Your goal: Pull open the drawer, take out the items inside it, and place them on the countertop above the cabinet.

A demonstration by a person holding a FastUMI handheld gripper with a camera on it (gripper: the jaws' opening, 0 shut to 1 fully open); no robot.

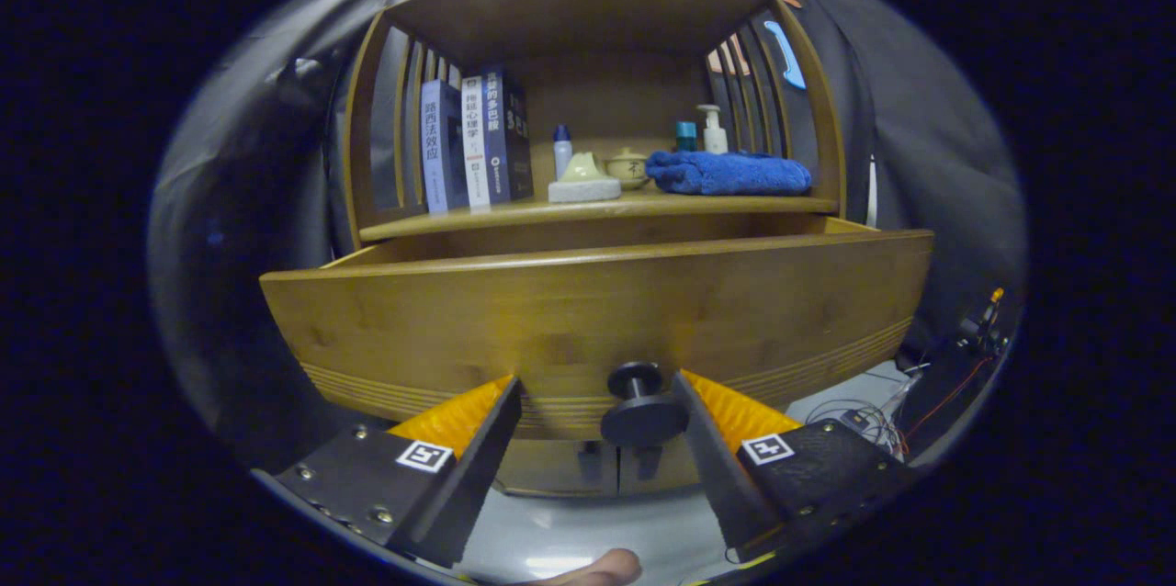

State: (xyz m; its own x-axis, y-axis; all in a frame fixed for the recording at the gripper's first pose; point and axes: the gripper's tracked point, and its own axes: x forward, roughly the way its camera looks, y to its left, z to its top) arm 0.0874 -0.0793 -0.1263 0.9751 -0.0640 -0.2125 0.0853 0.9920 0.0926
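Wooden drawer [588, 310], pulled out from cabinet, front panel facing the camera, grooved lines along its lower edge. Dark round knob [641, 407] at front centre, lying between the tongs [597, 393], nearer the right finger. Drawer interior not visible from this angle.

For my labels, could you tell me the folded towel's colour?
Blue; the folded towel shows in the gripper view.

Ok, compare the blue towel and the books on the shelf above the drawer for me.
The blue towel lies flat and folded toward the shelf's right end; the books stand upright at its left end against the slatted side. The towel is one soft, fuzzy, uniformly blue mass; the books are several rigid volumes with printed spines in blue, white and dark tones. Both rest on the same wooden shelf, above the pulled-out drawer, beyond the open gripper.
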